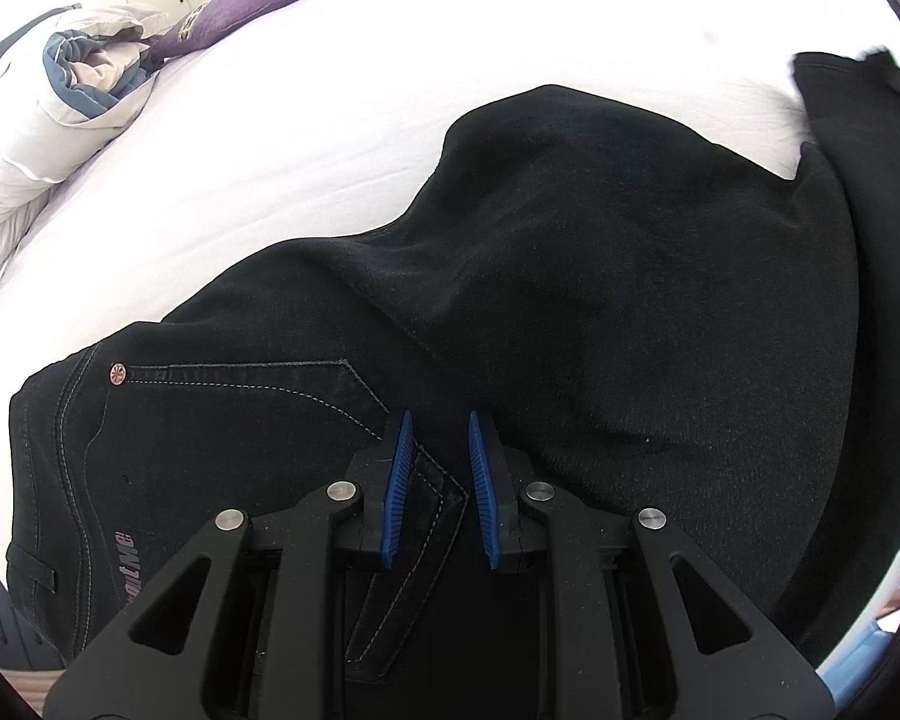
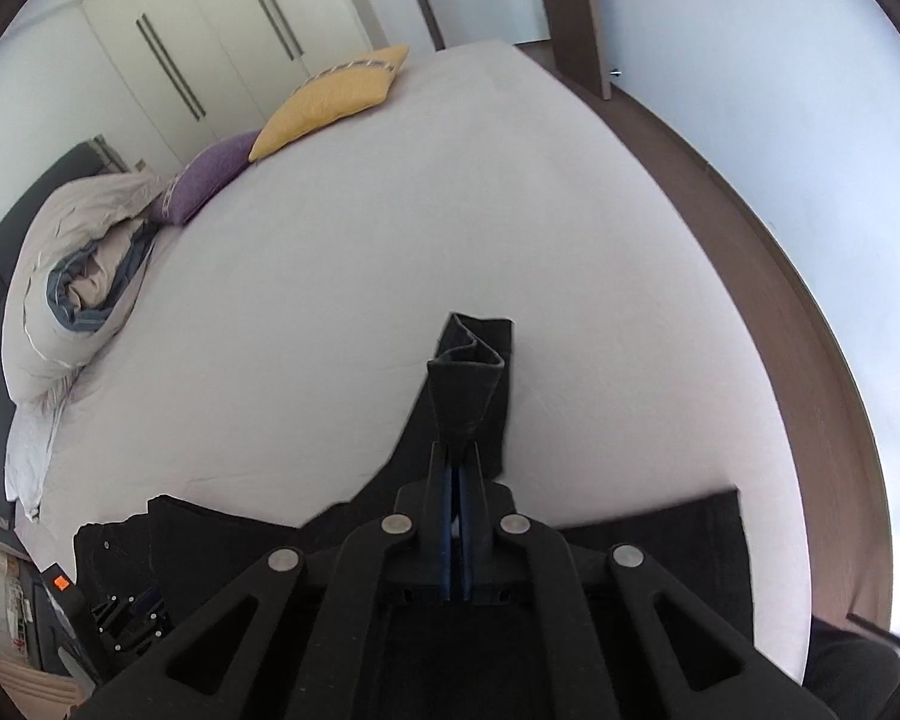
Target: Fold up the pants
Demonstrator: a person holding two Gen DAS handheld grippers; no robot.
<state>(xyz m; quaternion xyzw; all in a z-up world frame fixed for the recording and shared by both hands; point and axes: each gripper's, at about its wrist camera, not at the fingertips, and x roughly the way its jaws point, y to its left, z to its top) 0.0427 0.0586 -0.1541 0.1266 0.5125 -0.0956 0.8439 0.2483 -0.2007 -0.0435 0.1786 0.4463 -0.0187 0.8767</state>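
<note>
Two claws are working black pants (image 1: pixel 570 300) near the bed's (image 1: pixel 330 120) edge: left claw (image 1: pixel 438 456) hovering spread above the pocket, right claw (image 2: pixel 459 462) pinching a raised leg hem

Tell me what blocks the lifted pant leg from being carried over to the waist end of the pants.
Nothing visible does. The right gripper is shut on a pant leg raised above the bed. The left gripper hovers open over the pants near the back pocket. The pillows and duvet lie far off.
</note>
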